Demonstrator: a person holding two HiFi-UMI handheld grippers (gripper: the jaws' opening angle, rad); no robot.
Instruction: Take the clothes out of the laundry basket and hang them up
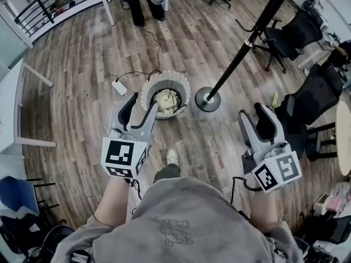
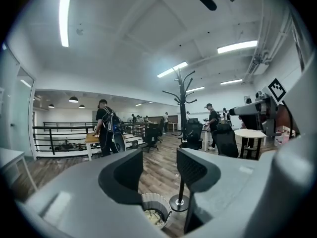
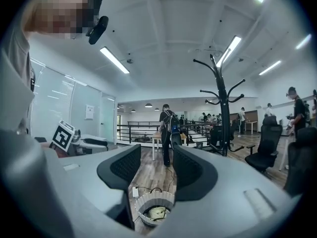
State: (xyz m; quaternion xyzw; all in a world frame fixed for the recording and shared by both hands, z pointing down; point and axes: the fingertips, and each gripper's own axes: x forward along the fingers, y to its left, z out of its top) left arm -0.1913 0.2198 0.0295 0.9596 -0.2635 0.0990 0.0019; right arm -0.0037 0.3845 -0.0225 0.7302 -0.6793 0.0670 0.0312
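A round grey laundry basket (image 1: 148, 89) stands on the wood floor with pale yellowish clothes (image 1: 166, 101) inside; it also shows low in the left gripper view (image 2: 157, 202) and the right gripper view (image 3: 143, 203). A black coat stand (image 1: 241, 48) rises from its round base (image 1: 208, 98) just right of the basket. My left gripper (image 1: 141, 108) hovers open above the basket's left rim, holding nothing. My right gripper (image 1: 256, 118) is open and empty too, to the right of the stand's base.
Black office chairs (image 1: 312, 95) crowd the right side. A white table (image 1: 11, 108) stands at the left. A white power adapter with cable (image 1: 119, 86) lies on the floor beside the basket. A person (image 1: 143, 1) stands farther off near a desk.
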